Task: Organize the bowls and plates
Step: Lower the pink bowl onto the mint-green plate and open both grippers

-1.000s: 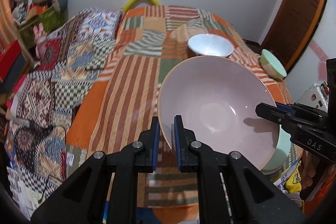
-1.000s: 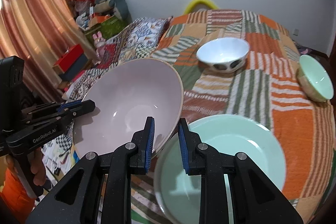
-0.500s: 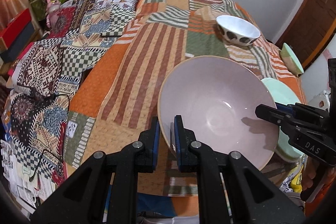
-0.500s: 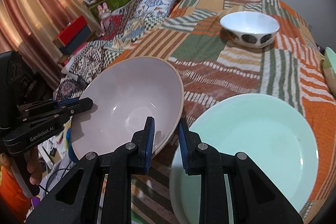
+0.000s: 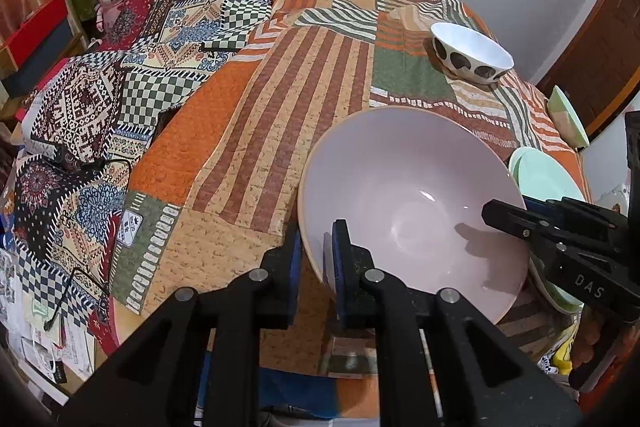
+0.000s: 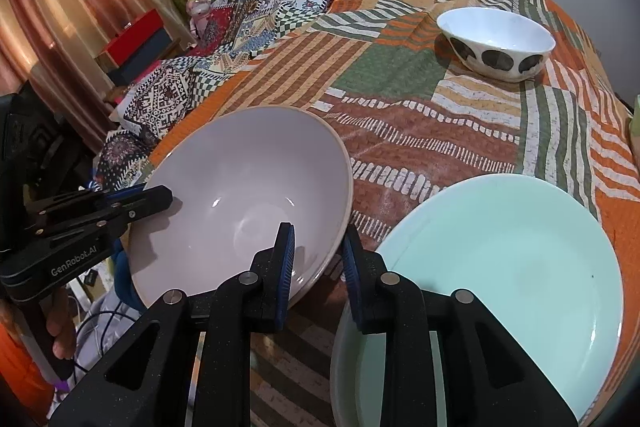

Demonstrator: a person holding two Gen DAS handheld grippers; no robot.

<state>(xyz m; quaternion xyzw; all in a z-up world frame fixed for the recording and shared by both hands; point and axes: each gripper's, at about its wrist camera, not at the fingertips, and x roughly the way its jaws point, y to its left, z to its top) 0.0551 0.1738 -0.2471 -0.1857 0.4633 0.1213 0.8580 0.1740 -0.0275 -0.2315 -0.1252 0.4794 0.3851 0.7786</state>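
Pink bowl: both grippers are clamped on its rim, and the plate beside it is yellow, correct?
Not quite. The plate is pale green, not yellow, as the right wrist view shows. The left gripper and right gripper do clamp the pink bowl by its rim.

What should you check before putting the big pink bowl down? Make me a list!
1. Left gripper clamped on the pink bowl rim: ok.
2. Right gripper clamped on the opposite rim: ok.
3. Bowl empty inside: ok.
4. Bowl clear of the mint green plate beside it: cannot tell, they sit very close.
5. Spotted white bowl out of the way, far across the patchwork cloth: ok.
6. Bowl's base touching the cloth: cannot tell.
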